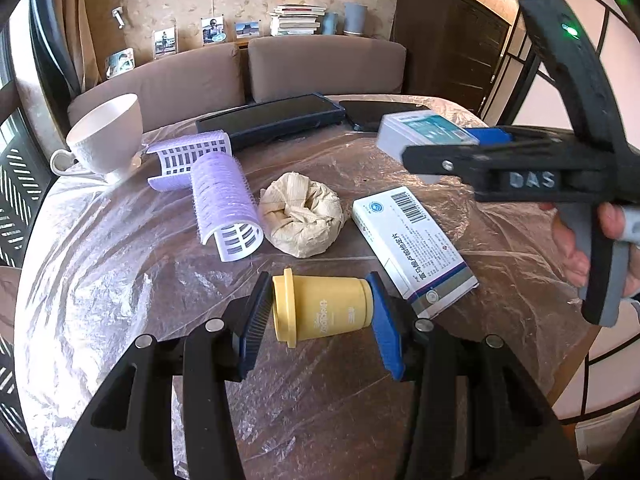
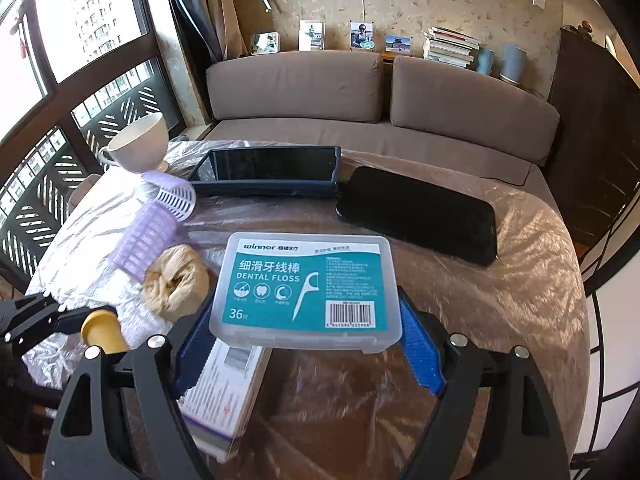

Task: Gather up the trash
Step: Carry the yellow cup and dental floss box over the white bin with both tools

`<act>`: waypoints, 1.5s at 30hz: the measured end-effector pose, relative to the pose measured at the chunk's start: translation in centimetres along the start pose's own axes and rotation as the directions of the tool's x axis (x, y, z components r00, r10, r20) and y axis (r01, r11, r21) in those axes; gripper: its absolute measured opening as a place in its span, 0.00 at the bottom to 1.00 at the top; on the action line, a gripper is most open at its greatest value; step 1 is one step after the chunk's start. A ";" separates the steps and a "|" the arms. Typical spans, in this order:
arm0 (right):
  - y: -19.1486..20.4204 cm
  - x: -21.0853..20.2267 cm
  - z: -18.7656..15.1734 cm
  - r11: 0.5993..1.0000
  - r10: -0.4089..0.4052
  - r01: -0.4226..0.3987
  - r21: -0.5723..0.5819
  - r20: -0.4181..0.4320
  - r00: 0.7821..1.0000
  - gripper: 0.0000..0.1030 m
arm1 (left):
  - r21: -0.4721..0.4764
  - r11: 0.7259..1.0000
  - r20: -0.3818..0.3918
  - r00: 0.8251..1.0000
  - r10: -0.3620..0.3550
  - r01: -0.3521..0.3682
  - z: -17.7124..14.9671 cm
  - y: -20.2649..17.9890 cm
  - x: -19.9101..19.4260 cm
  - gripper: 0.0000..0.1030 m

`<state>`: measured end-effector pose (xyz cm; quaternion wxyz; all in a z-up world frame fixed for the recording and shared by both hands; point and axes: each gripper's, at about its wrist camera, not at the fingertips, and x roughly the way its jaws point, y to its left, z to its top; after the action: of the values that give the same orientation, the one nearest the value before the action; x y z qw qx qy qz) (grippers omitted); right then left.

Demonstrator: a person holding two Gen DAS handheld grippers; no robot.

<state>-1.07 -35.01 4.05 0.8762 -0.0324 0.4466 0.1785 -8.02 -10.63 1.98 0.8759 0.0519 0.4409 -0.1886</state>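
Both grippers are loaded: the left gripper [image 1: 323, 314] clamps a yellow cup-shaped container [image 1: 324, 307], the right gripper [image 2: 308, 334] a dental floss box [image 2: 306, 290]. Pickup appears complete; next comes carrying both to a bin, none in view.

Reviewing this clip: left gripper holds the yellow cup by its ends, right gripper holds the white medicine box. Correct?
Not quite. The right gripper holds the dental floss box, per the right wrist view; the medicine box lies on the table. The left gripper does hold the yellow cup.

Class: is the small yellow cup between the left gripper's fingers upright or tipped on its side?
On its side. The yellow cup lies horizontally, rim pointing left, held between the left gripper's blue fingers.
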 end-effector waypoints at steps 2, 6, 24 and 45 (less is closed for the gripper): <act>0.1 -0.6 -0.6 1.000 0.005 -0.005 0.001 -0.001 1.000 0.78 | -0.001 1.000 0.000 1.000 0.001 -0.001 -0.1 0.1 -0.2 0.48; 0.4 -1.8 -1.5 1.000 0.014 -0.014 -0.001 -0.003 1.000 0.78 | -0.002 1.000 0.001 1.000 0.000 0.000 -0.3 0.1 -0.5 0.48; 2.2 -6.0 -5.9 0.999 0.049 -0.049 -0.012 -0.027 0.998 0.78 | -0.007 1.000 -0.001 1.000 -0.002 0.002 -1.4 -0.3 -1.7 0.48; 3.6 -9.9 -11.4 0.996 0.085 -0.086 -0.004 -0.081 0.993 0.78 | -0.026 1.000 -0.030 1.000 -0.009 0.008 -5.1 -1.5 -3.9 0.48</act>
<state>-16.40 -36.93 5.48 0.8489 -0.0239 0.4818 0.2160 -14.51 -9.58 2.10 0.8690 0.0416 0.4567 -0.1858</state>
